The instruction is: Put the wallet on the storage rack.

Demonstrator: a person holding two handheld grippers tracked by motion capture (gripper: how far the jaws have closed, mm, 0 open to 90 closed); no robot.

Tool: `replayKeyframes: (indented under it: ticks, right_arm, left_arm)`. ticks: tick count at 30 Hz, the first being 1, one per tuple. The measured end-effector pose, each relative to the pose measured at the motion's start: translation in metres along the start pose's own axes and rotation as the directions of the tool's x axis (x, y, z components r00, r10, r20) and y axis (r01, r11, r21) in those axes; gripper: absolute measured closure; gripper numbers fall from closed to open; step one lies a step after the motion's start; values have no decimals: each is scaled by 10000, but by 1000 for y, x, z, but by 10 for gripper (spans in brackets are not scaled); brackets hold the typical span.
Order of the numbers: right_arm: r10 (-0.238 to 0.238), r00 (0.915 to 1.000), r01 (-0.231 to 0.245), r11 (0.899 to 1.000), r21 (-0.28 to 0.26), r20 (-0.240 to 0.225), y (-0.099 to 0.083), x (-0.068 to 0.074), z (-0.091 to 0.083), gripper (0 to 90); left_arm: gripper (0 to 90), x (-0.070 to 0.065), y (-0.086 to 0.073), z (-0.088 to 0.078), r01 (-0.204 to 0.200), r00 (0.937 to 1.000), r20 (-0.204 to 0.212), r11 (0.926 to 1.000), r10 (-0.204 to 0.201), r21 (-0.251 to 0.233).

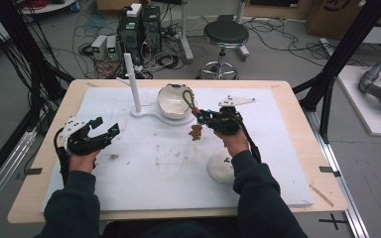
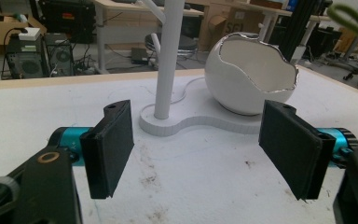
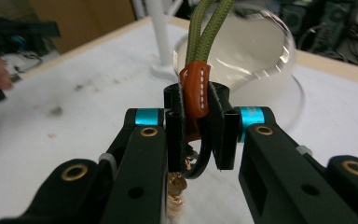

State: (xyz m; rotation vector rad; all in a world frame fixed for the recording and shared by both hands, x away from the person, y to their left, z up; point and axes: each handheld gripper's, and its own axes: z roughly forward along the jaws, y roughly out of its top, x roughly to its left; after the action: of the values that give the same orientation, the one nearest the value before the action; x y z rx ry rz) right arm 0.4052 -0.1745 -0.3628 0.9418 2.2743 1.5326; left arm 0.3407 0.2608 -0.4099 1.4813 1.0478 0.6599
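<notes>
My right gripper [image 1: 202, 116] is shut on a keychain [image 3: 195, 93] by its orange leather tab. An olive cord loop [image 1: 188, 100] rises from the tab toward the white egg-shaped bowl [image 1: 174, 101], and a small brown charm [image 1: 195, 132] hangs below the jaws. The bowl sits on a white base with an upright white post [image 1: 133, 82]. My left gripper [image 1: 107, 128] hovers open at the left of the mat, pointing at the post [image 2: 168, 56] and the bowl [image 2: 249, 74], with nothing between its jaws.
A white foam mat [image 1: 154, 168] covers the wooden table [image 1: 54, 119]. A white rounded lump [image 1: 221, 169] lies beside the right forearm. Beyond the far edge are a stool [image 1: 224, 34], computer boxes and cables on the floor.
</notes>
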Motion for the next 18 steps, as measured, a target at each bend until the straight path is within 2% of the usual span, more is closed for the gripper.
replayKeyframes:
  ticks: [1,3,4,5,7,8,12,13,15,16,18]
  right_arm:
    - [0,10000,0,10000,0,0,0,0,0,791]
    - [-149,9994,143,9997,-187,-319,15,5,12,791]
    - [-149,9994,143,9997,-187,-319,15,5,12,791]
    - [-383,9984,372,9989,-271,-418,25,10,21,791]
    - [-475,9978,462,9985,-277,-460,30,12,25,791]
    - [-703,9959,682,9969,-390,-566,42,16,35,791]
    - [-1117,9894,1084,9933,-400,-929,61,25,53,791]
    - [-1117,9894,1084,9933,-400,-929,61,25,53,791]
    - [-1417,9824,1377,9897,-402,-1215,74,34,71,791]
    - [-1417,9824,1377,9897,-402,-1215,74,34,71,791]
    - [-1558,9781,1523,9877,-356,-1383,82,40,85,791]
  left_arm:
    - [261,0,0,0,-5,10000,-19,10000,5,17]
    - [261,-1,-1,0,-85,10000,24,9999,85,84]
    - [261,-1,-1,0,-85,10000,24,9999,85,84]
    - [261,-1,-2,0,-97,9999,33,9999,97,69]
    - [261,-1,-2,0,-93,9999,42,9999,93,74]
    - [261,-1,-2,0,-82,10000,37,9999,82,82]
    - [261,0,-3,1,-86,10000,50,9999,85,133]
    - [261,0,-3,1,-86,10000,50,9999,85,133]
    - [261,-1,-4,2,-65,9999,109,9998,63,171]
    - [261,-2,-5,3,-93,9998,171,9998,90,201]
    - [261,-4,-5,4,-187,9995,258,9995,180,263]
